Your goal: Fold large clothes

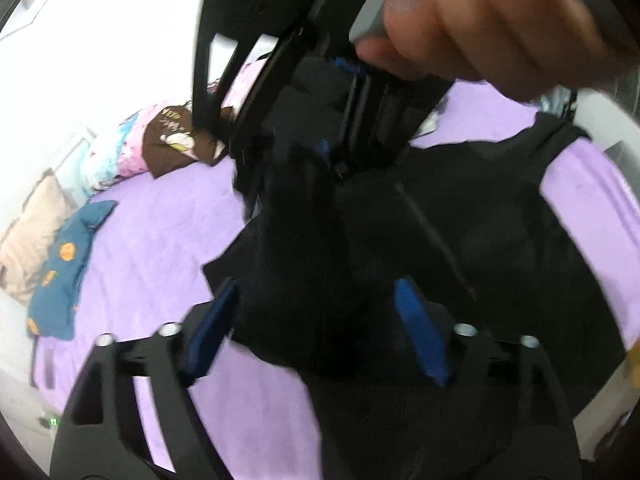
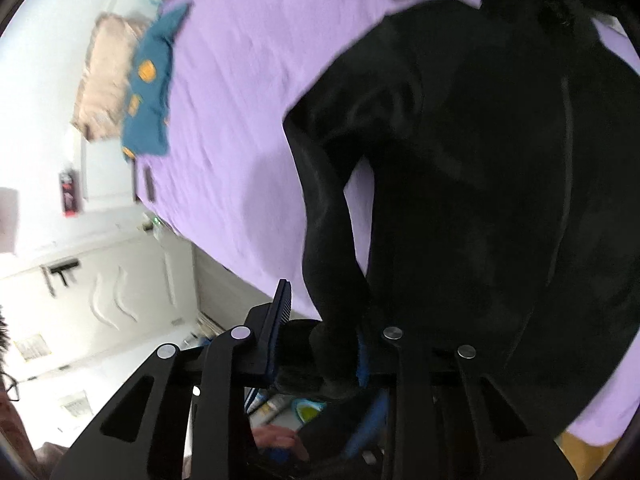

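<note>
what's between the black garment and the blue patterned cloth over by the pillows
Only bare purple sheet lies between the black garment and the blue patterned cloth; the right wrist view shows it best.

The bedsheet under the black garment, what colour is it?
Plain lilac purple bedsheet, seen best in the right wrist view.

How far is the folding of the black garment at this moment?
Early stage. Done: the black garment lies mostly spread on the purple bed sheet. In hand: the sleeve hangs between the fingers of the open right gripper; the left gripper is open above the cloth. Left: all folds; none visible.
</note>
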{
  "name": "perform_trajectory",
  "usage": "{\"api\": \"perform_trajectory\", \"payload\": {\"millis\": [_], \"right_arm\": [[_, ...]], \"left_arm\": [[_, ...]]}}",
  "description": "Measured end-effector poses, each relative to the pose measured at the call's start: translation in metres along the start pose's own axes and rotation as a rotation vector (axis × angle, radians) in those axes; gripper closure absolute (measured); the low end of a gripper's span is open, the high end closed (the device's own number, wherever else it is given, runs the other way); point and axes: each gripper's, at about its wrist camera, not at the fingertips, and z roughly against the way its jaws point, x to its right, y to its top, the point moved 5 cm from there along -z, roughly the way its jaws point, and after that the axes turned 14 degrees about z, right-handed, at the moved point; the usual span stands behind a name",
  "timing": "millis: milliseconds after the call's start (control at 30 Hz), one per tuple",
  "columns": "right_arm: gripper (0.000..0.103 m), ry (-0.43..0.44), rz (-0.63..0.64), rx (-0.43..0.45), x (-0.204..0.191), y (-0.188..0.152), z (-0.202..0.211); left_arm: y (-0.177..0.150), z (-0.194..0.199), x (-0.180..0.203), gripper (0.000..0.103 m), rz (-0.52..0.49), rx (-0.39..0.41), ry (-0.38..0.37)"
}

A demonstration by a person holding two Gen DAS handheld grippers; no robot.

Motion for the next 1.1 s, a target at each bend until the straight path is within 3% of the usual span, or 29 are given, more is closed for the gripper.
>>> {"api": "perform_trajectory", "payload": {"millis": [100, 267, 400, 500, 633, 833, 967, 1100], "right_arm": [[0.077, 0.056, -0.006, 0.096, 0.010, 0.002, 0.034], [0.077, 0.123, -0.006, 0.251, 0.022, -0.007, 0.103], [0.077, 0.104, -0.028, 0.305, 0.040, -0.026, 0.141], [0.077, 0.057, -0.062, 0.314, 0.070, -0.048, 0.159], [0.077, 0.005, -0.157, 0.335, 0.129, -0.082, 0.172], [0.077, -0.090, -0.252, 0.368, 0.221, -0.112, 0.173], [0.077, -0.146, -0.293, 0.351, 0.267, -0.119, 0.155], [0.077, -0.172, -0.332, 0.318, 0.315, -0.112, 0.126]], "left_arm": [[-0.003, -0.001, 0.006, 0.013, 0.019, 0.001, -0.025], [-0.020, -0.019, 0.009, 0.009, 0.101, -0.076, -0.051], [-0.034, -0.045, 0.009, 0.009, 0.141, -0.155, -0.036], [-0.025, -0.068, -0.004, 0.009, 0.215, -0.190, -0.049], [-0.011, -0.106, -0.013, 0.009, 0.244, -0.211, -0.052], [0.004, -0.157, -0.014, 0.009, 0.204, -0.267, -0.040], [0.022, -0.196, -0.018, 0.009, 0.148, -0.260, -0.020], [0.048, -0.210, -0.012, 0.008, 0.205, -0.246, -0.069]]}}
